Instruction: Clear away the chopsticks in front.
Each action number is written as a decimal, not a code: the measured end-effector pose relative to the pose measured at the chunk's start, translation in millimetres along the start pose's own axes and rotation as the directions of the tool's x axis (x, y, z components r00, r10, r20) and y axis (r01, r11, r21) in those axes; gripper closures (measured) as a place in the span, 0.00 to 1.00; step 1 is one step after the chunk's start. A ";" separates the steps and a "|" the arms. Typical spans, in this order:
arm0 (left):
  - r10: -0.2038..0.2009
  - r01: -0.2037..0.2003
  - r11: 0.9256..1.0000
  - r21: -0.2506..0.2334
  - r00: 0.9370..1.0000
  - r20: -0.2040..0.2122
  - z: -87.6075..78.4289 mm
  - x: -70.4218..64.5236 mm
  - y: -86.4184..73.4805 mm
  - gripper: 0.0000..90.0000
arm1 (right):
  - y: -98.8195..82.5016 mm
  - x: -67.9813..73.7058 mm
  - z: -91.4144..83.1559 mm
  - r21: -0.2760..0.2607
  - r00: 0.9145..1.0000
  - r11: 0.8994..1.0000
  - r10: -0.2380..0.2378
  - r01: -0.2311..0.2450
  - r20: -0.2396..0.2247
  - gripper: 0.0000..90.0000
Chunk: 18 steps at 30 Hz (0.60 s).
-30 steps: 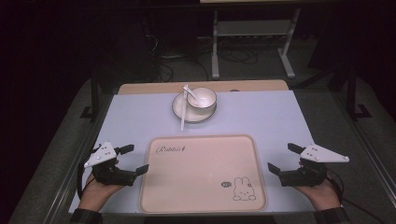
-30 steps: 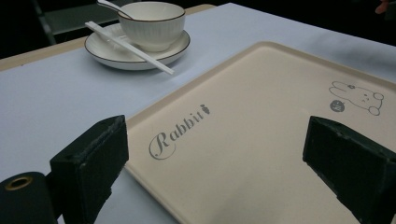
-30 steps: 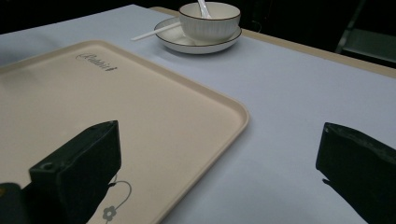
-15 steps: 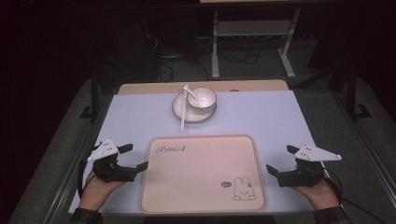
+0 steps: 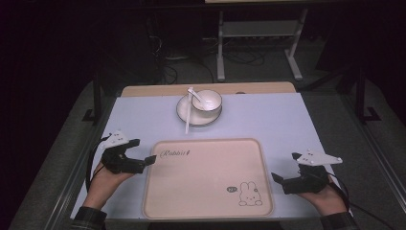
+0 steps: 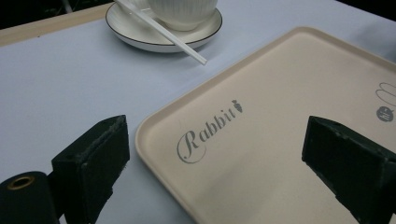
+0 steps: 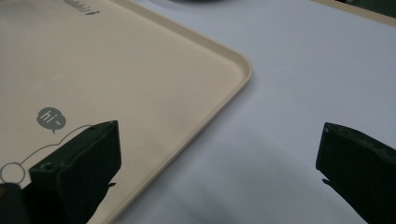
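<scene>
Sitting at twelve o'clock on the pale blue table (image 5: 287, 124), a ribbed white bowl (image 5: 207, 99) rests on a dark-rimmed saucer (image 5: 198, 117), with a thin white stick (image 5: 187, 117), perhaps a chopstick, leaning off it. Nearer, a smooth beige tray (image 5: 206, 177) with rounded corners carries "Rabbit" lettering and a bunny drawing. At nine o'clock the left gripper (image 5: 143, 160) spans the tray's corner, jaws apart; at three o'clock the right gripper (image 5: 282, 170) gapes over its edge.
</scene>
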<state>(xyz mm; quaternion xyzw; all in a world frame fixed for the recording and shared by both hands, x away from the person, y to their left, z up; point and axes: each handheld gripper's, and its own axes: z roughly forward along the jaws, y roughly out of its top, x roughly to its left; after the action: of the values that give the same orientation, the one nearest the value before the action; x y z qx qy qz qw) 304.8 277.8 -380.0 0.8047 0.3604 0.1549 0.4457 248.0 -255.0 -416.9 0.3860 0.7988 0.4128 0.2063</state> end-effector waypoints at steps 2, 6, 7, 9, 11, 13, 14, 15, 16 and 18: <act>0.003 -0.003 1.000 0.007 1.000 0.002 4.1 0.6 4.9 0.08 | 0.2 -0.2 -0.9 -0.007 1.000 1.000 0.003 -0.003 0.002 0.00; 0.002 -0.002 1.000 0.021 1.000 -0.004 12.3 4.5 15.2 0.08 | 0.4 -0.4 -1.3 -0.010 1.000 1.000 0.005 -0.005 0.007 0.00; -0.001 0.001 1.000 0.026 1.000 -0.014 16.2 7.4 20.1 0.08 | 0.7 0.2 -0.9 -0.009 1.000 1.000 0.004 -0.004 0.007 0.00; -0.012 0.013 1.000 0.027 1.000 -0.011 18.4 8.7 22.2 0.08 | 0.8 0.4 -0.8 -0.009 1.000 1.000 0.003 -0.003 0.007 0.00; -0.007 0.008 0.999 0.049 1.000 -0.013 26.2 12.2 30.2 0.08 | 0.3 0.6 0.6 -0.003 1.000 1.000 0.002 -0.002 0.006 0.00; -0.008 0.009 0.999 0.047 1.000 -0.017 30.6 14.5 36.7 0.13 | 0.0 0.1 0.9 -0.002 1.000 1.000 0.004 -0.004 0.008 0.00; -0.010 0.011 0.999 0.046 1.000 -0.019 32.8 15.8 40.2 0.14 | -0.1 0.0 0.6 -0.002 1.000 1.000 0.007 -0.007 0.009 0.00; -0.010 0.011 0.999 0.046 1.000 -0.019 32.8 15.8 40.2 0.14 | -0.1 0.0 0.6 -0.002 1.000 1.000 0.007 -0.007 0.009 0.00; -0.016 0.017 0.999 0.049 1.000 -0.021 38.0 18.3 47.1 0.15 | -0.2 -0.6 -0.1 -0.006 1.000 1.000 0.007 -0.007 0.008 0.00; -0.020 0.021 0.999 0.049 1.000 -0.022 41.0 19.5 50.4 0.15 | -0.3 -0.7 -0.3 -0.007 1.000 1.000 0.007 -0.007 0.007 0.00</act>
<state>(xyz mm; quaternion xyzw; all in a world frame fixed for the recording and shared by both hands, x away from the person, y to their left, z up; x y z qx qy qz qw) 363.9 249.7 -362.4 0.8100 0.3770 0.1499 0.4236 248.1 -255.8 -417.0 0.3895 0.7952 0.4151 0.2088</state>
